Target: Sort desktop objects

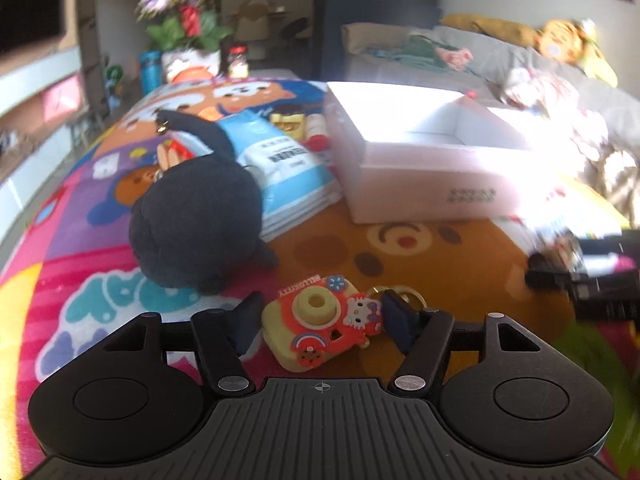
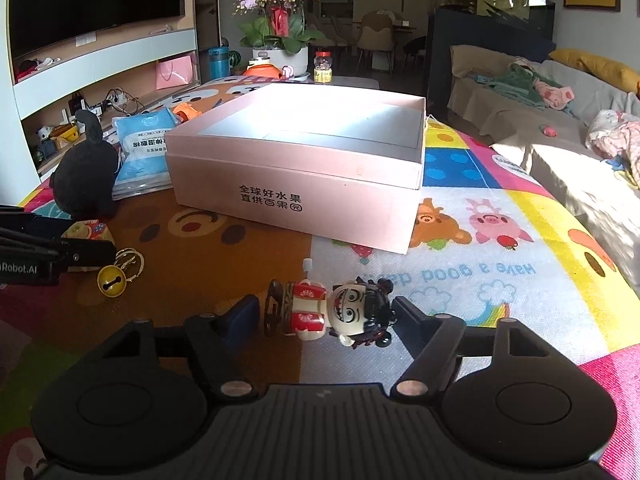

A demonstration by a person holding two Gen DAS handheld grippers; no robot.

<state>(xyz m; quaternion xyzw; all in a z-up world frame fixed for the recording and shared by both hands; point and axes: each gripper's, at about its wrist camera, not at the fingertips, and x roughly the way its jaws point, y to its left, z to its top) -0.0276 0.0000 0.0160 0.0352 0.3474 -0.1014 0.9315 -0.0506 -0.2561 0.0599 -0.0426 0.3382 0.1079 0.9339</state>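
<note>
Left claw: the left claw (image 1: 320,322) sat low over the worktop with its two dark fingers spread wide on either side of a small red-and-cream Hello Kitty toy camera keychain (image 1: 320,326); the right finger pad (image 1: 396,320) looked to be touching the toy's edge, while the left pad stood just apart from it, so it was bracketed rather than squeezed.
Toy camera: it lay flat on the brown bear patch of the colourful cartoon-print cloth (image 1: 72,240) covering the worktop, near the front edge, with a gold bell and rings (image 2: 116,280) attached on its right side.
Right claw: the right claw (image 2: 324,316) was likewise wide open around a small wind-up figurine with a white face, black hair and red-and-white robe (image 2: 332,314), lying on its side between the fingers; whether either pad touched it could not be told.
Pink box: an open, shallow pale-pink cardboard box with dark printed characters (image 2: 296,184) stood further back, in the middle of the worktop, its interior showing nothing inside.
Black plush: a round black plush toy (image 1: 196,224) sat left of the box, just beyond the toy camera.
Blue packs: a stack of light-blue and white soft packets (image 1: 288,168) lay between the plush and the box, touching the plush.
Far end: a pot of purple orchids (image 2: 280,12) stood at the worktop's far edge.
</note>
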